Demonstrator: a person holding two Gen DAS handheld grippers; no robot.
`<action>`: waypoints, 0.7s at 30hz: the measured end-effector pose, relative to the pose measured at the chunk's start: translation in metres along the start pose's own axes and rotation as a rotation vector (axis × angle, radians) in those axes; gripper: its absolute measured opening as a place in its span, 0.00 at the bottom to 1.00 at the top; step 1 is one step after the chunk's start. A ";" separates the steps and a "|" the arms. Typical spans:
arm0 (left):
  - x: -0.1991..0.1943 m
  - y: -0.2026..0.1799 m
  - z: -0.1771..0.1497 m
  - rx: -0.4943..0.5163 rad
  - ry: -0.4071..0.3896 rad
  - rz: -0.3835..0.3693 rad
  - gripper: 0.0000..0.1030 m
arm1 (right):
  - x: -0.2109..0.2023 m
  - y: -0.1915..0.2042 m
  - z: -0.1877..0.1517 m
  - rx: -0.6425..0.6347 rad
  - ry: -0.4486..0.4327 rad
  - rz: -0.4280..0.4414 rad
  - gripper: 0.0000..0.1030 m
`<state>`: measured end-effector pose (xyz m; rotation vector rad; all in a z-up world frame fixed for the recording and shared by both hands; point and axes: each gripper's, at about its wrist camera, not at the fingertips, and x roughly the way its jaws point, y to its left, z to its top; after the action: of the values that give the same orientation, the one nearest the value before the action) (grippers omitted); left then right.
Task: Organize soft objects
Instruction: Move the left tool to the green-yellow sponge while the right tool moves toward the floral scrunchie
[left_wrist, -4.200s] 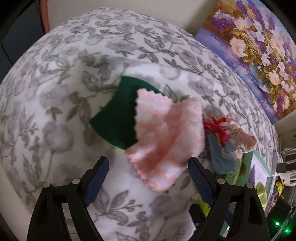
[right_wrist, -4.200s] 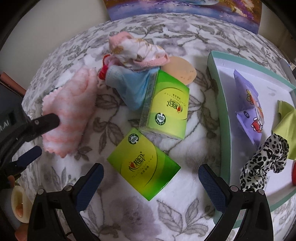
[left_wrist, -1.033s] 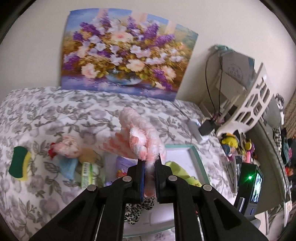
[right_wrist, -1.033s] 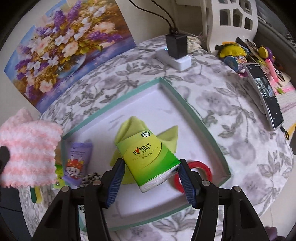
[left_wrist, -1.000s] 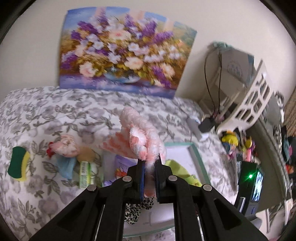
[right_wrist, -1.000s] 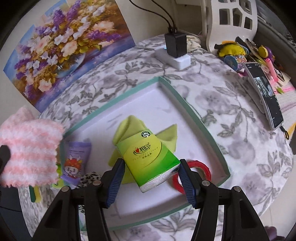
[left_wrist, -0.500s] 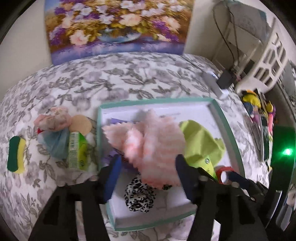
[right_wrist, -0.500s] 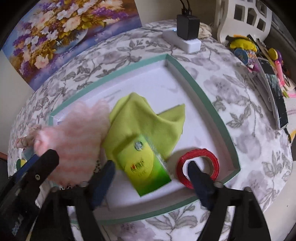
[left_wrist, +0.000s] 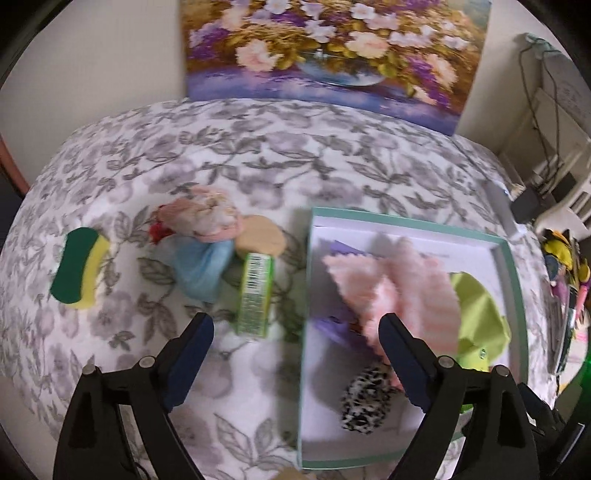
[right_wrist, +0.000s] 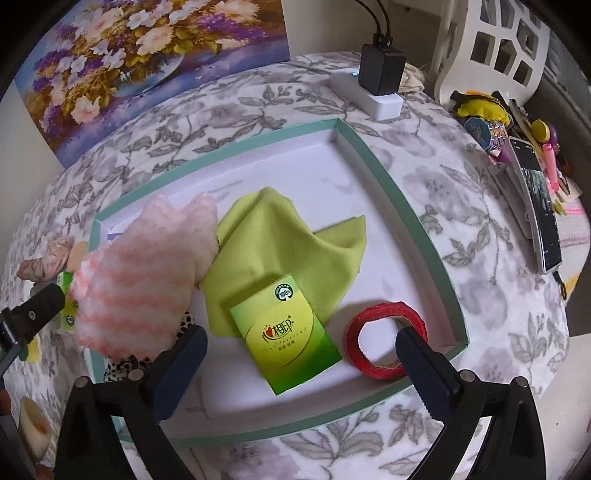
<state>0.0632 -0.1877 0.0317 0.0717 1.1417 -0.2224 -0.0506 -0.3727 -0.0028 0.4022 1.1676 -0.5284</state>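
Note:
A pink striped cloth (left_wrist: 402, 288) lies loose in the teal-rimmed tray (left_wrist: 306, 295), over a purple packet (left_wrist: 332, 325) and beside a green cloth (left_wrist: 476, 306). My left gripper (left_wrist: 295, 332) hovers above the tray's left rim. Its jaws are opening and nothing is between them. In the right wrist view a green tissue pack (right_wrist: 284, 332) rests in the tray (right_wrist: 399, 206), partly on the green cloth (right_wrist: 288, 243). My right gripper (right_wrist: 299, 343) straddles the pack. Its jaws are opening too, and the pads stand clear of the pack. The pink cloth (right_wrist: 147, 273) lies at the left.
Left of the tray on the flowered blanket are a second tissue pack (left_wrist: 255, 291), a sock bundle (left_wrist: 203, 236), a beige pad (left_wrist: 260, 240) and a green-yellow sponge (left_wrist: 77, 273). The tray also holds a leopard scrunchie (left_wrist: 365, 398) and red tape ring (right_wrist: 384, 339). A phone (right_wrist: 535, 199) and charger (right_wrist: 380, 74) lie right.
The left gripper opened and dropped the pink cloth into the tray while sinking and tipping down. The right gripper opened and released the tissue pack onto the green cloth.

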 end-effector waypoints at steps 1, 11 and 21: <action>0.000 0.003 0.001 -0.006 0.000 0.008 0.89 | 0.000 0.000 0.000 -0.001 0.000 -0.001 1.00; -0.005 0.022 0.005 -0.038 0.007 0.072 0.89 | -0.004 0.008 -0.001 -0.016 -0.006 0.002 1.00; -0.012 0.048 0.008 -0.097 0.020 0.107 0.89 | -0.008 0.016 -0.002 -0.040 -0.011 0.007 1.00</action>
<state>0.0759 -0.1404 0.0434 0.0489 1.1633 -0.0706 -0.0452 -0.3567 0.0041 0.3685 1.1637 -0.4998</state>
